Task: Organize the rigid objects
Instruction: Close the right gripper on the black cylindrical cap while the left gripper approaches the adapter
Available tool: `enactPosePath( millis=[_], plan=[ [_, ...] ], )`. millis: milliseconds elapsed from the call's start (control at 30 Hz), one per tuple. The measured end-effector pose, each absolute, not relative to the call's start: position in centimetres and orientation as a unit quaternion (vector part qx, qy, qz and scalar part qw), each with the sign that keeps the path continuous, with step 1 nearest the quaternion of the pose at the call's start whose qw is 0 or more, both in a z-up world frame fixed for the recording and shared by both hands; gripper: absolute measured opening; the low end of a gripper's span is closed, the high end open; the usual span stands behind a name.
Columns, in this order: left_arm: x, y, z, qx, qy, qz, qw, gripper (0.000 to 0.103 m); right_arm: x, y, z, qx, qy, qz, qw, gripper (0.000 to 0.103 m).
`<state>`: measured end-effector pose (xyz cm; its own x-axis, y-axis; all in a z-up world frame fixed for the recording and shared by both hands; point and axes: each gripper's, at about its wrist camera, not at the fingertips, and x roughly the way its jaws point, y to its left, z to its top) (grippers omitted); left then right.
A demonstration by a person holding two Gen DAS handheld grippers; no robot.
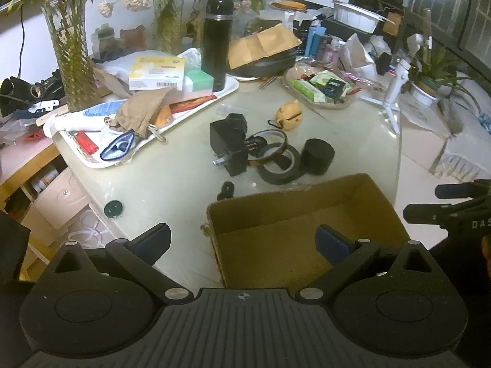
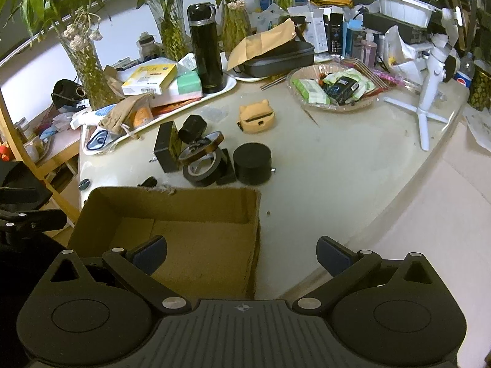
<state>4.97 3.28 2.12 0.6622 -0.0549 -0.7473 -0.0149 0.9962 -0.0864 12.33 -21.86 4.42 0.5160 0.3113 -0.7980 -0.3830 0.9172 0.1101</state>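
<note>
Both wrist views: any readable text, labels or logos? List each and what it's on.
"DAS": right tongs' body, cut off at the left view's edge.
Pepsi-style round logo, no legible word: bottle.
Yellow box: heading and barcode print too blurred to read.
Dark cartons and snack packets: print too small.

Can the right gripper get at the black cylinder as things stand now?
Probably yes. The right gripper is open and holds nothing, and the black cylinder stands just past the box with its right side and top free; tape rolls crowd only its left.
</note>
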Motion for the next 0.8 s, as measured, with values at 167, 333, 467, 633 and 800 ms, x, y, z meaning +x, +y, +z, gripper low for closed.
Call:
enactPosePath(
  millis=[167,333,467,633,800],
  plan=[
    [6.0,3.7,2.2,-0.039,0.407,-0.011,0.913,0.103,13.6,-21.6,4.1,-0.047,0.447,0.201,0.870,0.103],
    [7.2,4.2,2.2,-0.038,0.403,-0.012,0.914,0.103,14.9,-21.2,3.8,-0.050,0.444,0.208,0.870,0.103],
    [8.1,4.4,2.2,-0.033,0.399,-0.012,0.916,0.103,15.9,-20.9,3.6,-0.051,0.441,0.212,0.871,0.103],
    [9.4,4.6,2.1,-0.024,0.398,-0.011,0.917,0.103,17.2,-20.5,3.1,-0.052,0.443,0.210,0.870,0.103],
    [10.6,4.8,2.0,-0.020,0.397,-0.010,0.918,0.103,18.3,-20.1,2.5,-0.056,0.445,0.213,0.868,0.103]
  ],
)
